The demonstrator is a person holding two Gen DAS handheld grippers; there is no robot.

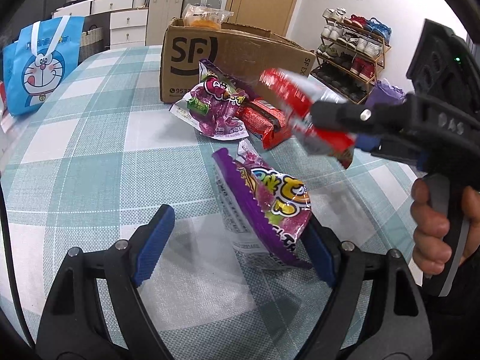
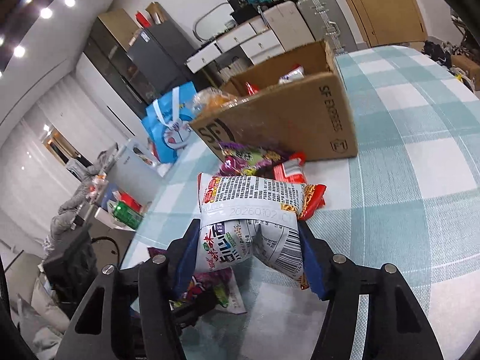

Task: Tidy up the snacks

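My right gripper (image 2: 249, 255) is shut on a red and white noodle snack packet (image 2: 252, 201), squeezed at its lower half and held above the table. The left wrist view shows the same packet (image 1: 288, 90) blurred in that gripper (image 1: 339, 123), in front of the cardboard box (image 1: 240, 54). My left gripper (image 1: 240, 246) is open low over the table. A purple candy bag (image 1: 264, 210) stands between its fingers, leaning by the right pad (image 1: 321, 255), clear of the left one. Another purple bag (image 1: 210, 108) and a red packet (image 1: 264, 120) lie by the box.
The open box (image 2: 285, 120) holds several snacks. The table has a green and white checked cloth (image 1: 90, 156). A blue cartoon tote bag (image 1: 39, 69) stands at its far left. A shoe rack (image 1: 351, 51) is beyond the table. A person's hand (image 1: 432, 225) grips the right handle.
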